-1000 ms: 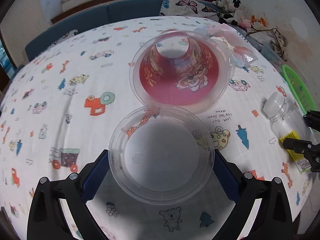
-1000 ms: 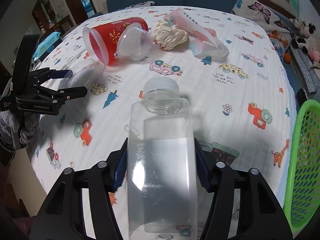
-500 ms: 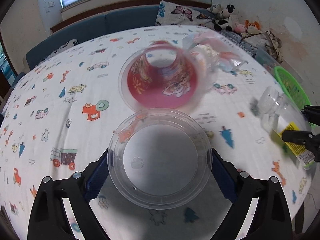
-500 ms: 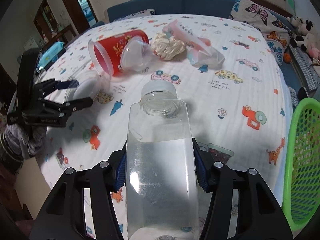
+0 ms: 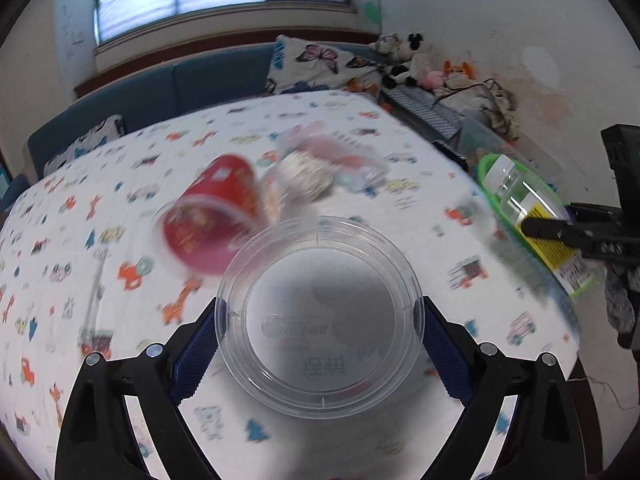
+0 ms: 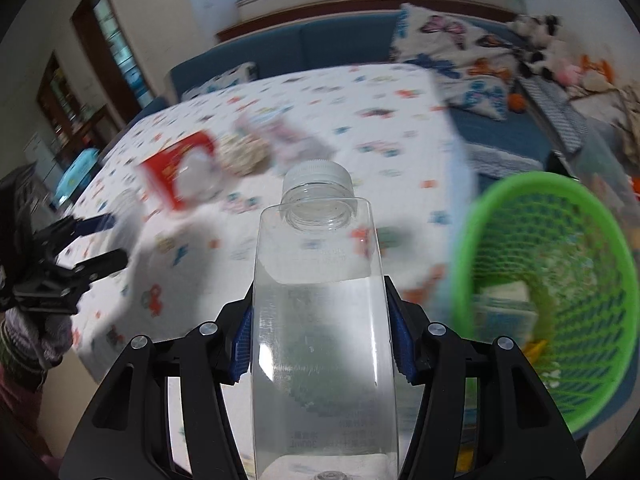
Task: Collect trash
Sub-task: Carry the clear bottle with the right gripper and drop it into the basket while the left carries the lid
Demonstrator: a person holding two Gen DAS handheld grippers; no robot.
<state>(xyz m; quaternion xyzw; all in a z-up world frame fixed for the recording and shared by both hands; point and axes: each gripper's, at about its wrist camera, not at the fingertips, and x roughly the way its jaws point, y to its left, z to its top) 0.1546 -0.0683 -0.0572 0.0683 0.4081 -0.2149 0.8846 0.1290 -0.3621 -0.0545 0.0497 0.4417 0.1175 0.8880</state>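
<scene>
The left gripper [image 5: 318, 330] has a clear round lid [image 5: 318, 316] between its blue pads [image 5: 192, 346], one pad pressed against each side of the rim, so the jaws stand wide but are closed on it. The lid faces the camera flat-on and is held up off the table [image 5: 60, 280], whose cartoon-print cloth shows blurred through the plastic.

The right gripper [image 6: 322, 344] grips a clear square bottle [image 6: 322, 320] across its body, about half open with the pads tight on both flat sides. The bottle runs out along the fingers, its white cap [image 6: 318, 178] at the far end, pointing away and over the table edge. From the left wrist view the same bottle shows at the right, yellow label outward, in front of the basket's rim.

The green basket [image 6: 552, 208] sits just to the right of the bottle, off the table's side, and is lower than it. Some paper scraps lie at its bottom.

Further back on the cloth, a red cup [image 5: 212, 216] lies on its side with its mouth turned toward the left gripper. Just beside it are a crumpled paper wad [image 5: 304, 172] and a pinkish wrapper [image 5: 340, 156], all blurred. All three are well apart from either gripper.

A sleeve [image 6: 24, 344] shows behind the left gripper in the right wrist view.
</scene>
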